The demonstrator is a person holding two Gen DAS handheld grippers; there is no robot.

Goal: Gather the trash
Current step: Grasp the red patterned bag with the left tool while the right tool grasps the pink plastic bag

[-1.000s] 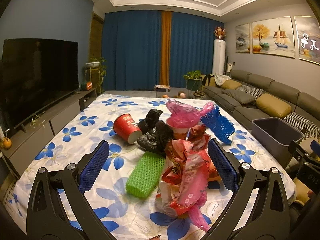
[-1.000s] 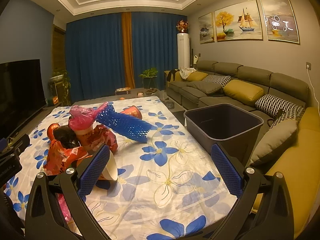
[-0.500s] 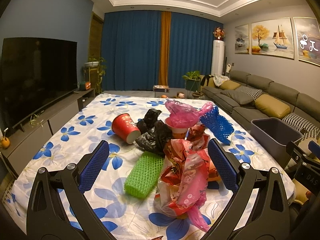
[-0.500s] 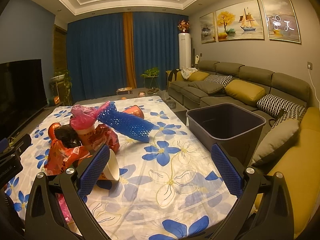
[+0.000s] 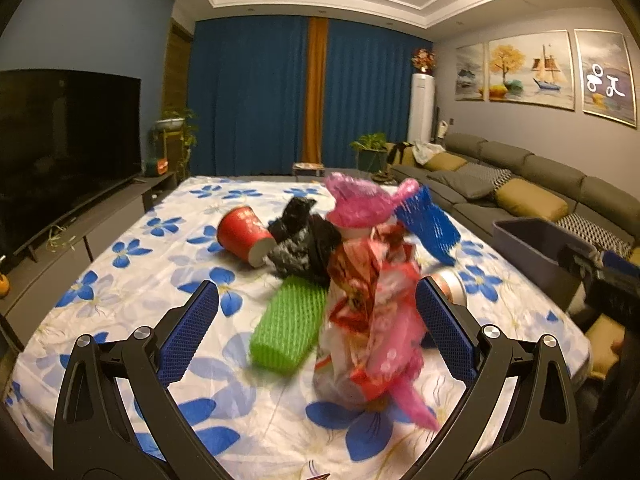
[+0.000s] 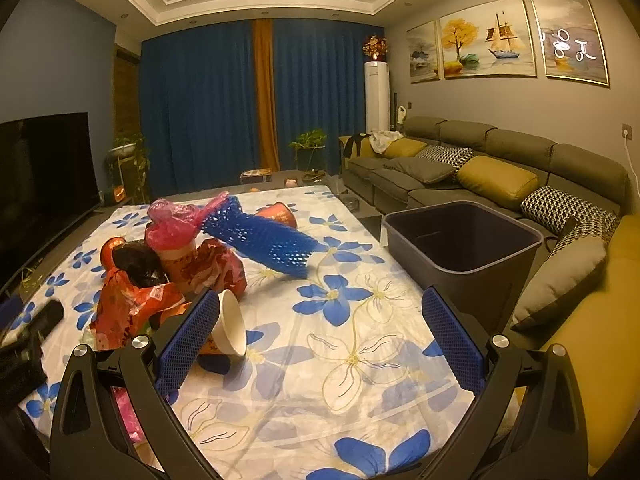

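Your left gripper (image 5: 316,320) has its jaws spread wide and empty, hanging above the near part of the trash heap on the surface (image 5: 132,280), which is covered by a white cloth with blue flowers. Between the two blue pads you see a green foam net sleeve (image 5: 288,324) lying flat, and just to its right a crumpled red and pink wrapper bundle (image 5: 372,320) standing tall, close to the right pad; the view is too blurred there to say whether they touch. Behind these sit a black plastic bag (image 5: 304,240), a red paper cup (image 5: 244,234) tipped on its side, a pink plastic bag (image 5: 356,204) on top of a cup, and a blue foam net sleeve (image 5: 430,228) leaning out to the right.

Your right gripper (image 6: 320,328) is likewise spread, holding nothing, over a bare stretch of cloth. A tipped paper cup with a white inside (image 6: 228,324) lies just beside its left pad. The dark grey bin (image 6: 460,240) stands off the right edge of the surface, in front of the sofa (image 6: 500,156).
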